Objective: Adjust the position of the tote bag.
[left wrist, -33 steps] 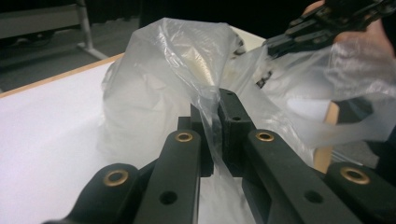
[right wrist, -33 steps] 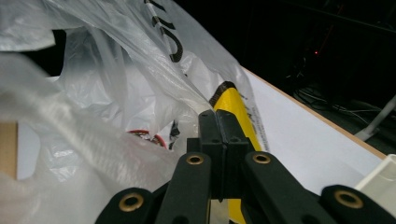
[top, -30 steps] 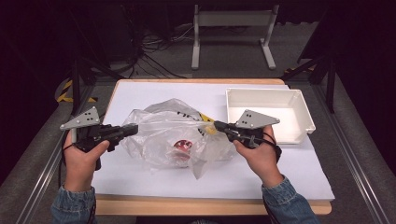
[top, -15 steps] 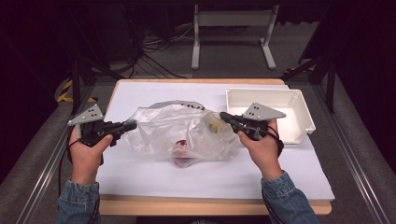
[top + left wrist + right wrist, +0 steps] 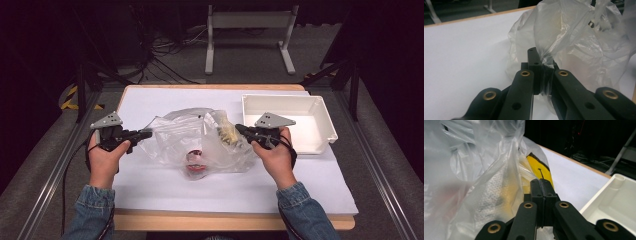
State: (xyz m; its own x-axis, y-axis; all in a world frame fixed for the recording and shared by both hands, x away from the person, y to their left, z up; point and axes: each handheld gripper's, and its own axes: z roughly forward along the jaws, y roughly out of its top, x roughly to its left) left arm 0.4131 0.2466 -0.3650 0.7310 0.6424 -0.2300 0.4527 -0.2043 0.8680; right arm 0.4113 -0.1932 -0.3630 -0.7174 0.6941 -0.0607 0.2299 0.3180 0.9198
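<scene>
Both grippers have dropped lower since the earlier frame and the plastic bag (image 5: 197,142) now sags flatter on the tabletop (image 5: 150,100). Left gripper (image 5: 146,134) jaws clenched on the bag's left edge, film pinched between them. Right gripper (image 5: 240,129) jaws clenched on the bag's right edge. Bag sits mid-tabletop between the hands, a red item (image 5: 195,159) and a yellow item (image 5: 540,170) inside. White tray (image 5: 320,117) lies far right, beside the right hand.

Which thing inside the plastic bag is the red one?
The red thing is the small round one at the bottom of the plastic bag, nearest the person. The yellow packet sits higher, by the right gripper.
</scene>
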